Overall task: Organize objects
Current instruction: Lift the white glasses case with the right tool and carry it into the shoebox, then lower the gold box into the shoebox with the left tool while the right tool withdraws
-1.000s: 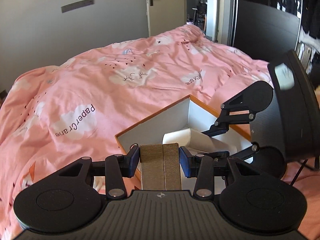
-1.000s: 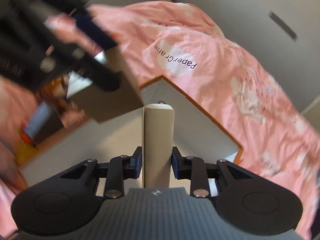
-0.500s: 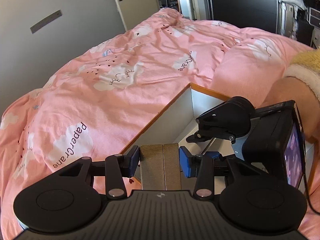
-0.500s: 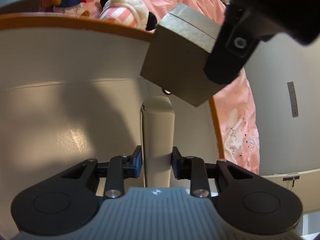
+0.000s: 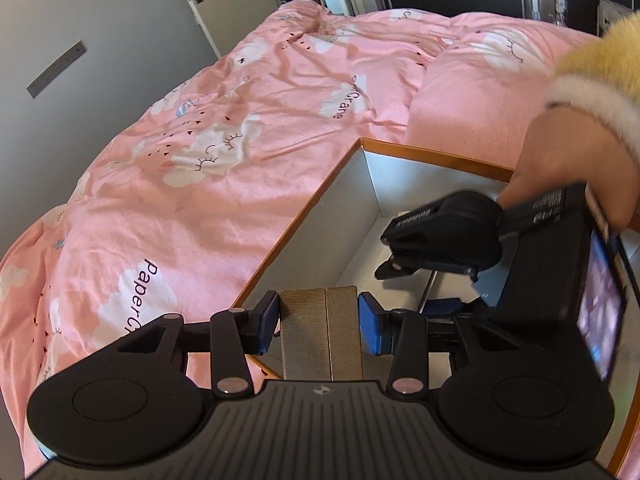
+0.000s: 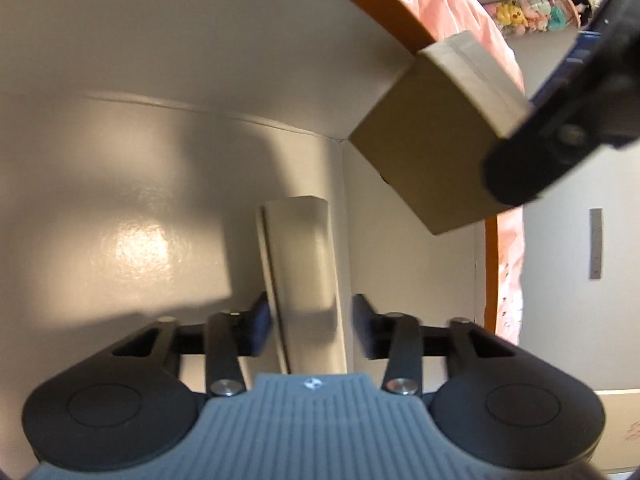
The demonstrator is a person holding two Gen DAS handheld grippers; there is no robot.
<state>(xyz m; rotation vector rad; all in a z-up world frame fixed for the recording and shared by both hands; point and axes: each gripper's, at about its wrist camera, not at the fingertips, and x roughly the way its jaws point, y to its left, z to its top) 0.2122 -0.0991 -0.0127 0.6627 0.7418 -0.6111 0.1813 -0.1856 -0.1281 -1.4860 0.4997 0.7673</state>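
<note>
Pink duvet (image 5: 224, 152) beside orange-rimmed box (image 5: 304, 208)

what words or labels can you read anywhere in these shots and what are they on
"PaperCrane" on the pink duvet, printed across a white cloud near the left gripper, lower letters hidden.
"Crane", start creased, on a farther cloud.
White print on the right gripper body: too blurred to read.
Right wrist view: none.

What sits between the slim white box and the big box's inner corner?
Nothing: in the right wrist view, only bare lining of the big box lies between the slim white box and that corner. The brown box hangs off to one side.
</note>
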